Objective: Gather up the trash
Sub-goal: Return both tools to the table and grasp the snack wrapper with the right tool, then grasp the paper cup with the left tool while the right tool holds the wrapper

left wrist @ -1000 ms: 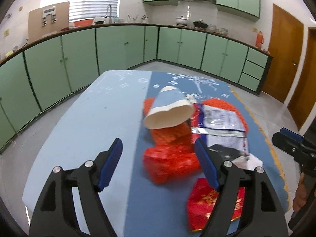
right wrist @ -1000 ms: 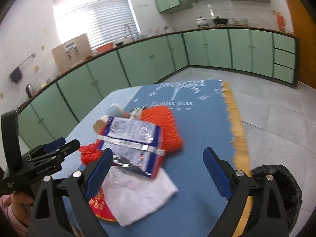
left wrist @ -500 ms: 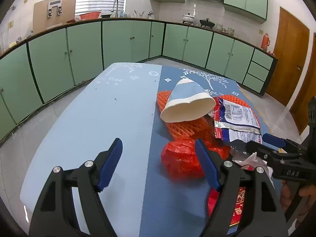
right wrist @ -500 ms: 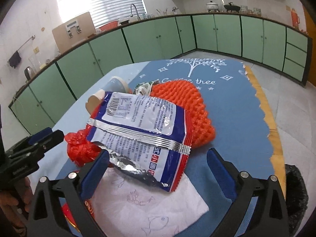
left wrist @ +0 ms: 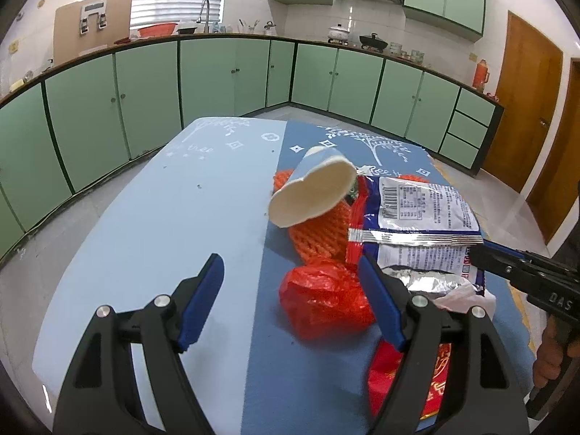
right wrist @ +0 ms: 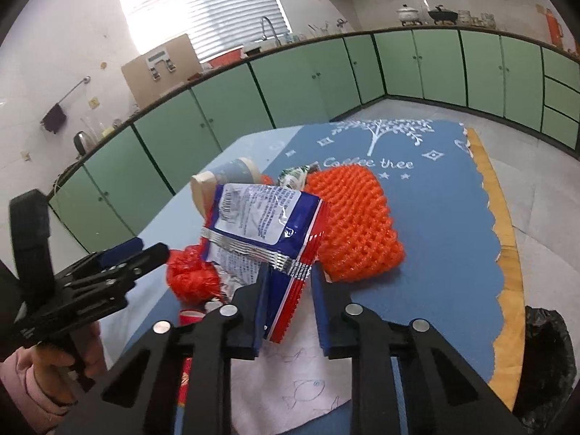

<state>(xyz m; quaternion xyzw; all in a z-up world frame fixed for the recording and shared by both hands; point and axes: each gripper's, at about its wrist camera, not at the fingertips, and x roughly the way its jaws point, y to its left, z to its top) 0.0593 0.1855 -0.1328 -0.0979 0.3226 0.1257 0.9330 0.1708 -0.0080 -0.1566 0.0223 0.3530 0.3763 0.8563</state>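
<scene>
Two claws over one pile of trash on the desk (left wrist: 152, 224), which wears a blue two-tone cloth. Using the blue-and-white snack bag (right wrist: 261, 221) as the landmark: the right claw (right wrist: 288, 297) has its blue pads around the bag's near, red-striped corner, nearly closed on it. There's a sliver of gap on the right pad side, so I can't tell if it's truly clamped yet. In the left wrist view the same bag (left wrist: 420, 214) lies to the right, and the right claw (left wrist: 482, 253) shows up at its near edge.

Left claw (left wrist: 293, 302) is spread wide, holding nothing, hovering low over the desk near-left of the bag. Its right finger sits in front of a crumpled red plastic bag (left wrist: 322, 301), which lies just near-left of the snack bag.

Under the snack bag and sticking out on its far side and its right is an orange foam net (right wrist: 359, 224). A paper cup (left wrist: 311, 192) lies tipped on its side just left of the bag, its open mouth facing the left camera, resting on the net. A white tissue with little fish drawings (right wrist: 290, 388) lies on the near side of the bag, under the right claw, and a red printed wrapper (left wrist: 435, 384) lies near that too. A small green-white wrapper (right wrist: 293, 175) peeks out behind the bag. Off the desk's near right edge there's a black trash bag (right wrist: 543, 362).
</scene>
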